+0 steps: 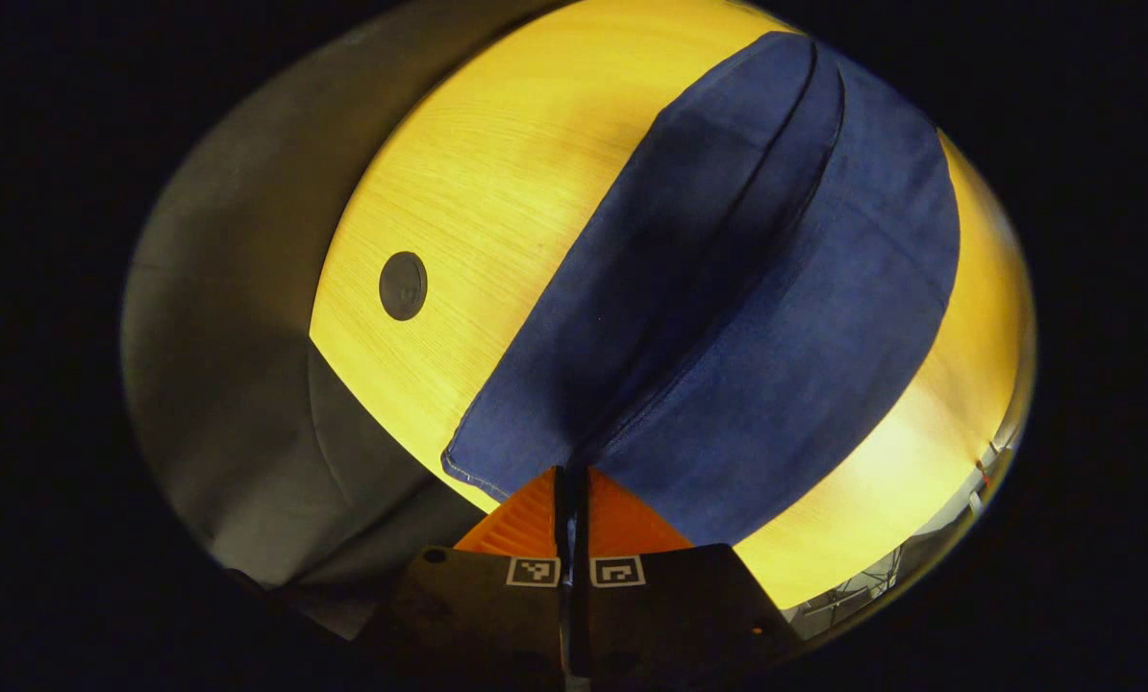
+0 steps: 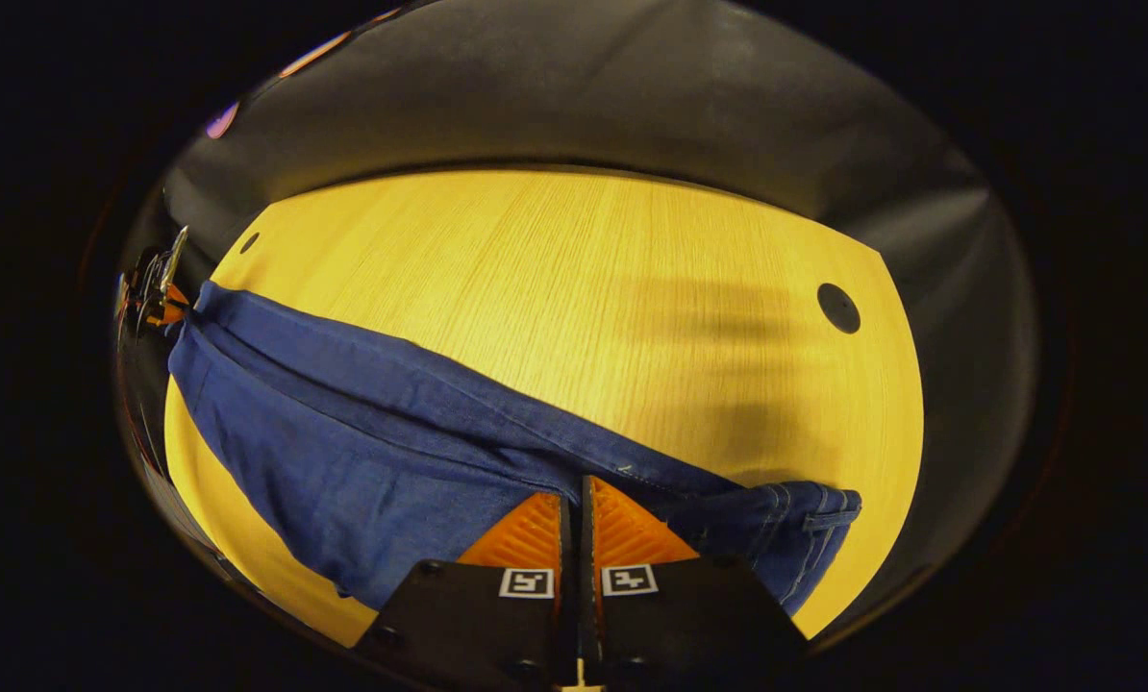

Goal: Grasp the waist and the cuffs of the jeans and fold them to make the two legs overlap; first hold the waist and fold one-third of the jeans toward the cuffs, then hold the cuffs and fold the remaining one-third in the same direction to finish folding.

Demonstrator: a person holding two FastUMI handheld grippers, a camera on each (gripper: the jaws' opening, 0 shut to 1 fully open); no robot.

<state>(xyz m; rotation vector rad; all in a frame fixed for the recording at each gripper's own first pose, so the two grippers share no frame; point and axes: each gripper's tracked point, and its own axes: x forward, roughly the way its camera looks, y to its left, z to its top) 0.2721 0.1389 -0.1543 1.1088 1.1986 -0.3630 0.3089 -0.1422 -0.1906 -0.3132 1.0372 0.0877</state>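
Both claws pinch the jeans (image 2: pixel 362 432): left claw (image 1: pixel 571 485) cuffs, right claw (image 2: pixel 574 495) waist.

Left gripper (image 1: pixel 571 481) and right gripper (image 2: pixel 575 495) apparently clamped (fingers nearly touching).

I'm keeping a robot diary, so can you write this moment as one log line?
left hand-held gripper: shut on jeans cuff end | right hand-held gripper: shut on jeans waist end | jeans: stretched over table
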